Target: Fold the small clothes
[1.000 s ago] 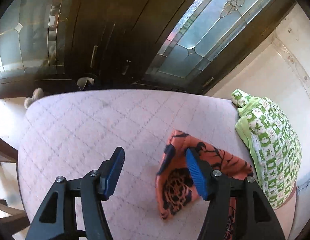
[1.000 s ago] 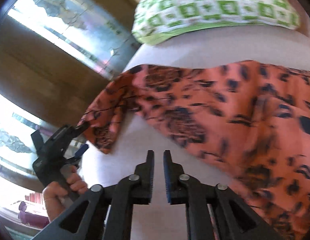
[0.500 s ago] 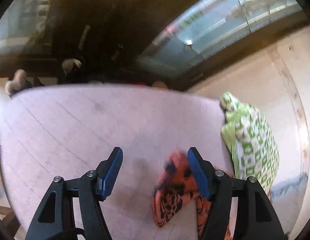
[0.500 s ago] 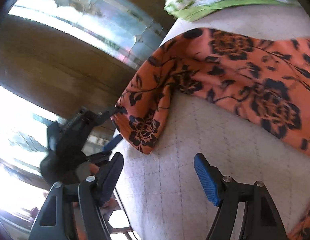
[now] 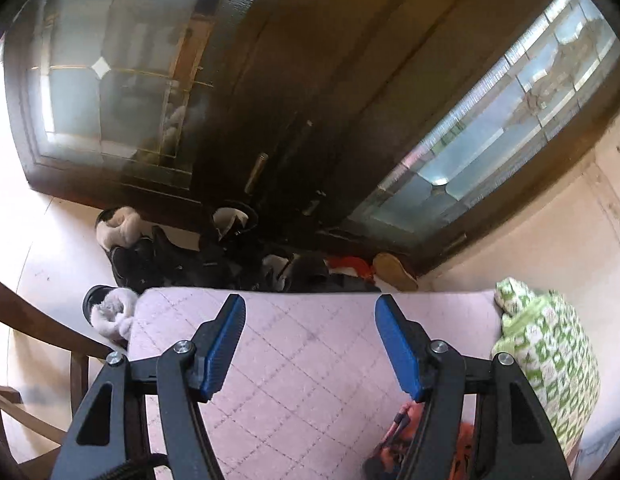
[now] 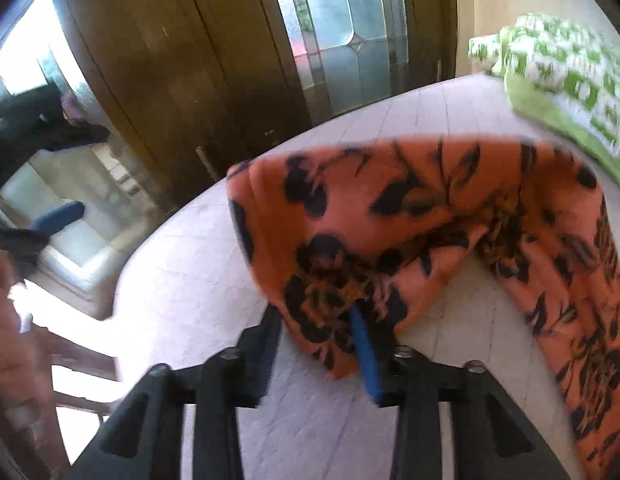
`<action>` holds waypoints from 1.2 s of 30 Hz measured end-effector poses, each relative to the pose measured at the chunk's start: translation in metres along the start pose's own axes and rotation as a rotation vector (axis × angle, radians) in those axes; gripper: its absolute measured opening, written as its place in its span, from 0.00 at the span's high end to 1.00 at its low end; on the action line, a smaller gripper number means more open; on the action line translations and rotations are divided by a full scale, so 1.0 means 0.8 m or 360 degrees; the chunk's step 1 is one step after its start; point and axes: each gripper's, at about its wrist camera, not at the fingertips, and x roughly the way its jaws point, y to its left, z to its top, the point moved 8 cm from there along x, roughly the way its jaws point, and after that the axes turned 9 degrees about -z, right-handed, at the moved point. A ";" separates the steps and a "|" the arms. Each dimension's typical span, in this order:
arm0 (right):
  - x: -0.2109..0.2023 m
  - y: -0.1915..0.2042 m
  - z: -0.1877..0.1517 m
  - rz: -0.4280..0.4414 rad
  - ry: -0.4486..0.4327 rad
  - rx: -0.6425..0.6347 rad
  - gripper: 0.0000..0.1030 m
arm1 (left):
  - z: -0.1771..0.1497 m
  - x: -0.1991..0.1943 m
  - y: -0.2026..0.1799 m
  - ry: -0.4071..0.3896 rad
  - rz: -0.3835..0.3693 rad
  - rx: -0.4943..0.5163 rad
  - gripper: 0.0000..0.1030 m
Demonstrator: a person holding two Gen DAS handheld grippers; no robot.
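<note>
**Soft garment, corner grip under way**

While my right gripper (image 6: pixel 322 344) has just been closing, its jaws stand narrow with a corner of the orange floral garment (image 6: pixel 410 216) between them; the cloth drapes over the left jaw, so I cannot tell whether the pads actually press it. That garment fills the centre and right of the right wrist view, lying on the pale quilted surface (image 6: pixel 181 288). I judge it light, thin and limp: it sags and creases freely, and will slide rather than hold shape. Hold is best taken at a hem corner, as here. My left gripper (image 5: pixel 310 346) stands spread and empty over the quilting, the garment at lower right of its frame. A green-and-white patterned bundle (image 5: pixel 550 360), puffy and soft-looking, lies at right.
</note>
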 end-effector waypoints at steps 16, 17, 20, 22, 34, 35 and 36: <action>-0.304 -0.365 -0.089 -0.0016 -0.0630 0.1207 0.96 | -0.170 0.032 -0.173 0.0473 -0.0347 0.0581 0.34; -0.323 -0.387 -0.104 -0.0052 -0.0662 0.1264 0.96 | -0.190 0.032 -0.186 0.0519 -0.0380 0.0618 0.34; -0.377 -0.469 -0.177 -0.0238 -0.0721 0.1430 0.96 | -0.259 0.030 -0.225 0.0650 -0.0451 0.0737 0.34; -0.396 -0.520 -0.238 -0.0369 -0.0693 0.1550 0.96 | -0.313 0.027 -0.252 0.0765 -0.0493 0.0855 0.34; -0.404 -0.665 -0.506 -0.0580 -0.0613 0.2085 0.96 | -0.516 -0.022 -0.339 0.0890 -0.0733 0.1373 0.34; -0.408 -0.665 -0.510 -0.0629 -0.0644 0.2093 0.96 | -0.524 -0.026 -0.342 0.0887 -0.0751 0.1388 0.34; -0.413 -0.670 -0.518 -0.0677 -0.0662 0.2108 0.96 | -0.531 -0.030 -0.343 0.0883 -0.0759 0.1404 0.33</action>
